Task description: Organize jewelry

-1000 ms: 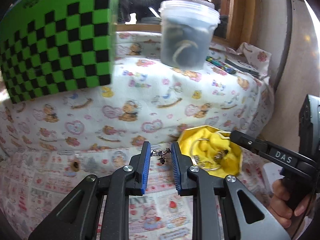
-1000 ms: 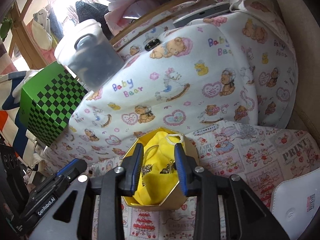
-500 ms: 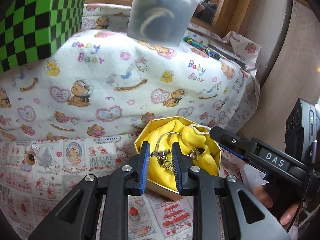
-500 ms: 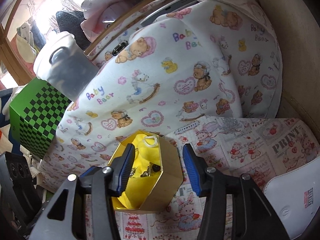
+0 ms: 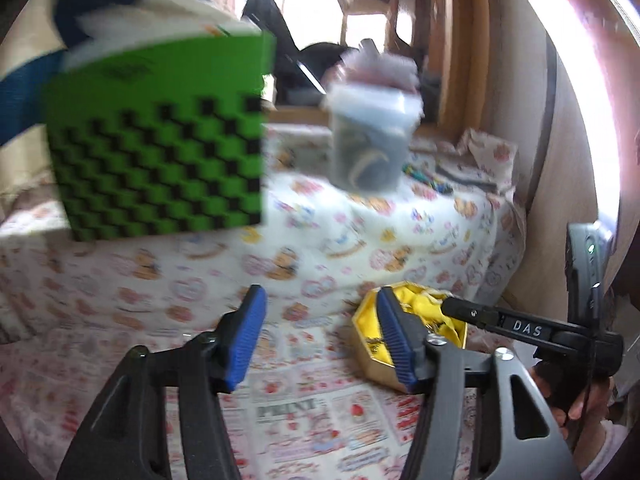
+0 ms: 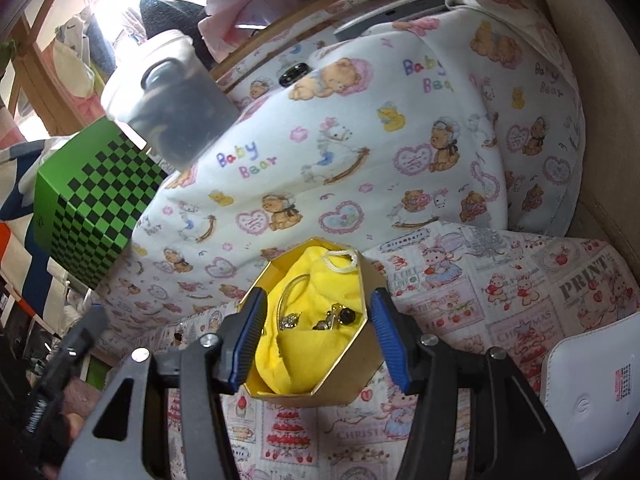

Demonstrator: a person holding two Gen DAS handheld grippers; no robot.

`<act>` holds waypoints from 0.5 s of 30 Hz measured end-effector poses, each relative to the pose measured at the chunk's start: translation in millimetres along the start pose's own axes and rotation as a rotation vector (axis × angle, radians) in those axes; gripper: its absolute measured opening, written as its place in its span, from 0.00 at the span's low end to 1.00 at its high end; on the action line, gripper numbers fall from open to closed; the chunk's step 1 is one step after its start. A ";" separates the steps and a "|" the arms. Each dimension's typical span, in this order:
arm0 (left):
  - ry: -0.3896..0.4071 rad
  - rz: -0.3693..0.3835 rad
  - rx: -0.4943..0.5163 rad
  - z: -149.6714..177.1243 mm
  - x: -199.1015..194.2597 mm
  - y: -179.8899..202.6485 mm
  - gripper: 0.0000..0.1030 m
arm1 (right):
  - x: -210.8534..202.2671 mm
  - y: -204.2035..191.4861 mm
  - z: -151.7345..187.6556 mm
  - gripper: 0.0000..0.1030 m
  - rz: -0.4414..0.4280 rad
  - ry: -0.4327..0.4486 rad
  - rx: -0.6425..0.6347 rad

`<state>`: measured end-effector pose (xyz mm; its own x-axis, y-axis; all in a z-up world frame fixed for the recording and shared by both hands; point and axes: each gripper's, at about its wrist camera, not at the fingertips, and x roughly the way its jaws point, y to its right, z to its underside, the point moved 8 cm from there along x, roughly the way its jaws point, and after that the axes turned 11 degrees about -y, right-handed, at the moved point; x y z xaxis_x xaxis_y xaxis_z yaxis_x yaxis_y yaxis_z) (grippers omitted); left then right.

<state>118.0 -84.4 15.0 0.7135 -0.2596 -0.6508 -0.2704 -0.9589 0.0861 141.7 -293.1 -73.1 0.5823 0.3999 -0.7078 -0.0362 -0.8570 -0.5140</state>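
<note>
A gold octagonal box (image 6: 344, 380) lined with yellow cloth (image 6: 316, 276) stands on the printed tablecloth. Inside lie a silver bangle (image 6: 290, 286), an earring (image 6: 291, 320) and other small jewelry (image 6: 338, 318). My right gripper (image 6: 318, 338) is open, its jaws either side of the box. My left gripper (image 5: 320, 338) is open and empty, to the left of the box (image 5: 380, 364), over the cloth. The right gripper's finger (image 5: 520, 326) reaches over the box in the left wrist view.
A green checkered box (image 6: 88, 208) and a lidded plastic tub (image 6: 176, 108) sit on a raised ledge draped in baby-bear cloth (image 6: 360, 152). A white object (image 6: 596, 396) lies at the right. A wall stands on the right.
My left gripper has opened, let go of the jewelry into the box and drawn back to the left. My right gripper has opened wider around the box.
</note>
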 end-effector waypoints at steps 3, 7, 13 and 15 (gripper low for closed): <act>0.053 -0.043 -0.005 1.6 -19.6 -16.7 0.65 | -0.4 -6.0 1.7 0.51 0.028 0.017 -0.035; 0.100 -0.089 -0.031 5.9 -36.3 -39.5 0.74 | -3.6 -22.0 3.2 0.51 0.130 0.081 -0.148; 0.128 -0.164 -0.066 18.1 -38.7 -72.6 0.80 | -7.4 -52.3 14.0 0.53 0.254 0.166 -0.330; 0.109 -0.160 -0.103 25.7 -32.3 -86.1 0.80 | -8.3 -59.3 17.5 0.58 0.272 0.188 -0.355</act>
<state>101.7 9.6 9.3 0.8091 -0.1087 -0.5775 -0.0844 -0.9941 0.0688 124.8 -239.9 -45.2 0.7280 0.1079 -0.6771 0.0526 -0.9934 -0.1018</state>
